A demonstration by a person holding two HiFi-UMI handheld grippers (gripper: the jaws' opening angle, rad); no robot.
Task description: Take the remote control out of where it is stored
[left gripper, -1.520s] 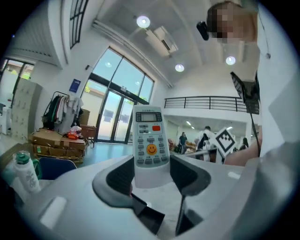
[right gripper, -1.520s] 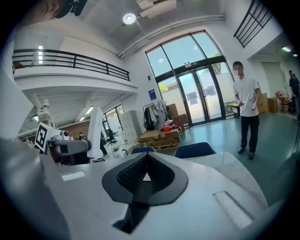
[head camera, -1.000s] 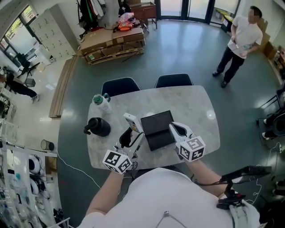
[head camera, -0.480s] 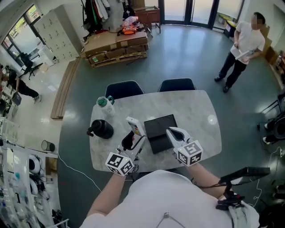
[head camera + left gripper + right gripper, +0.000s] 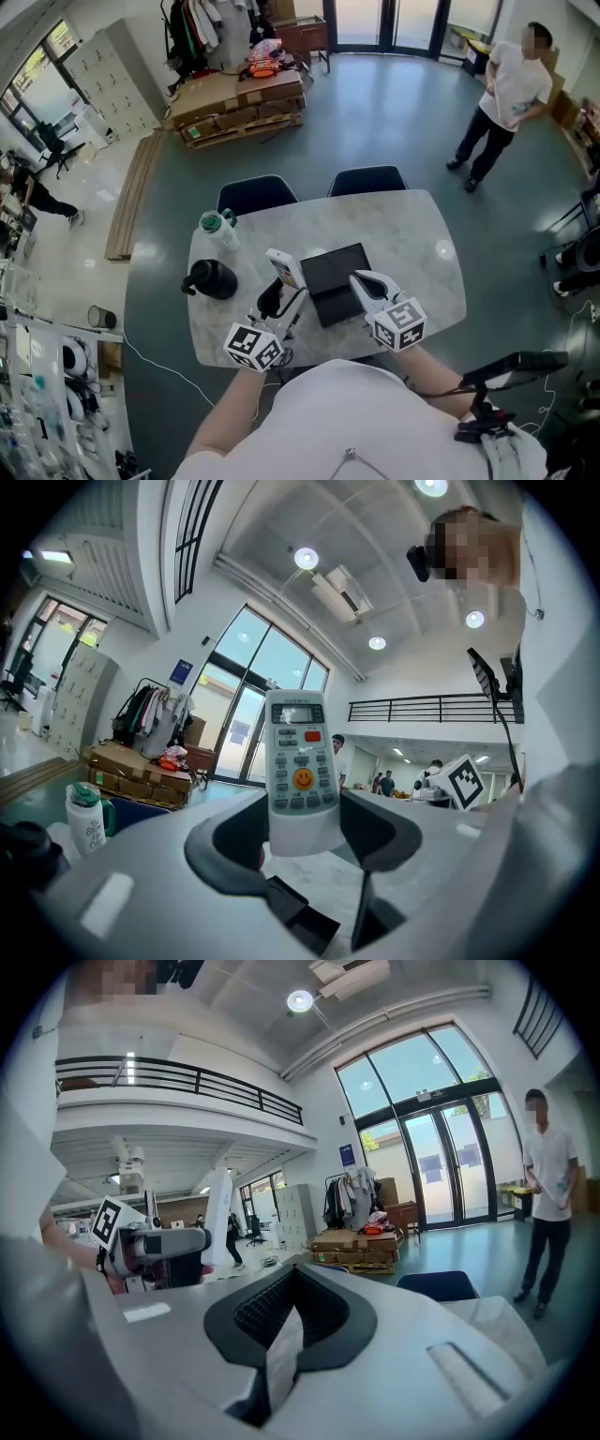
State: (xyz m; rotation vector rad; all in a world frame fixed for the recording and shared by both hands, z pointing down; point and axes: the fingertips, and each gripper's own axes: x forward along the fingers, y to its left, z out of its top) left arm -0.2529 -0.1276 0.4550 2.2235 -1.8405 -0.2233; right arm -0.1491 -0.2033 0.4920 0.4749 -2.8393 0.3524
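A white remote control stands upright in my left gripper, which is shut on its lower end just left of the black case. In the left gripper view the remote faces the camera with its screen, buttons and a smiley key, clamped between the jaws of the left gripper. My right gripper hovers over the case's right edge with jaws shut and nothing in them. The right gripper view shows the right gripper with its pads together, and the left gripper with the remote off to the left.
The marble table also carries a black jug and a green-capped bottle at the left. Two dark blue chairs stand at its far side. A person stands on the floor at the far right; boxes on pallets lie beyond.
The head view has shifted a little. Both grippers keep nearly the same places by the case, and the remote stays in the left gripper.
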